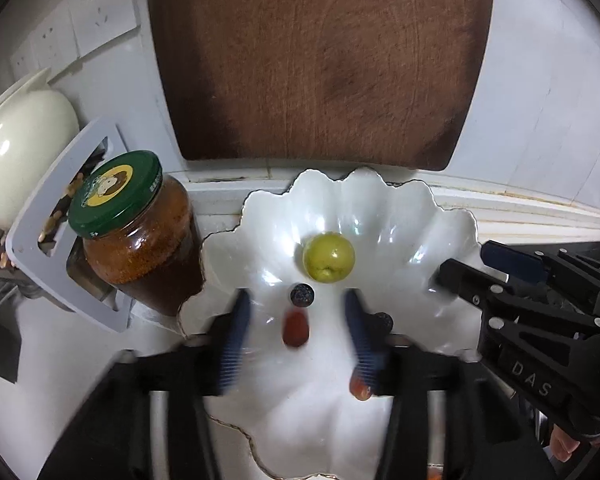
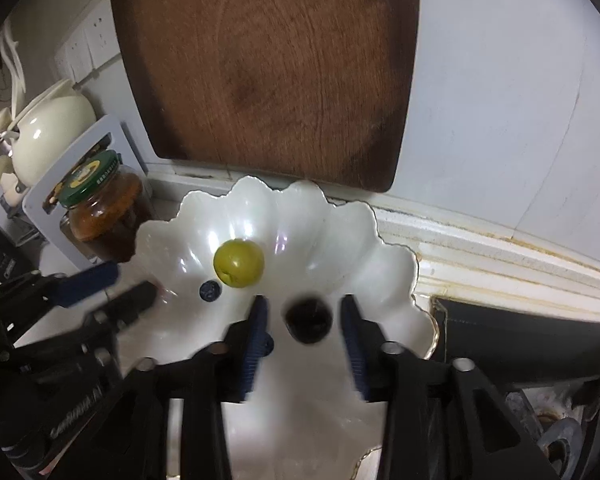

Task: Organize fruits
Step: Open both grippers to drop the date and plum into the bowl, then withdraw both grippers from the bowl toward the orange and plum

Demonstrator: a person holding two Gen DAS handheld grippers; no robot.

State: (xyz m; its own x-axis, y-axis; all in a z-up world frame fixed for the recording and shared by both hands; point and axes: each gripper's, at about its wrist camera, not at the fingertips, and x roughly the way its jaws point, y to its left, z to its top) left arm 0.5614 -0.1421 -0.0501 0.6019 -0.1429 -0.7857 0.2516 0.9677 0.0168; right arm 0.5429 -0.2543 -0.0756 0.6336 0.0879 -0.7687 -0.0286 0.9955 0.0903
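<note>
A white scalloped dish (image 1: pixel 440 216) (image 2: pixel 380 248) holds a green round fruit (image 1: pixel 329 257) (image 2: pixel 239 263) and a blueberry (image 1: pixel 302 294) (image 2: pixel 210 291). My left gripper (image 1: pixel 296 300) (image 2: pixel 128 284) hangs open over the dish. A blurred red fruit (image 1: pixel 296 328) lies between its blue pads without touching either. A dark berry (image 1: pixel 384 322) and an orange-red fruit (image 1: pixel 360 390) sit by its right finger. My right gripper (image 2: pixel 304 306) (image 1: pixel 472 264) is open too, with a blurred dark round fruit (image 2: pixel 308 320) loose between its pads and a gap on each side.
A brown wooden cutting board (image 1: pixel 320 60) (image 2: pixel 268 60) leans on the white wall behind the dish. Left of the dish stand a green-lidded jar of sauce (image 1: pixel 136 232) (image 2: pixel 100 216), a grey frame (image 1: pixel 32 240) and a cream pot (image 1: pixel 20 140). A black stove top (image 2: pixel 520 340) lies to the right.
</note>
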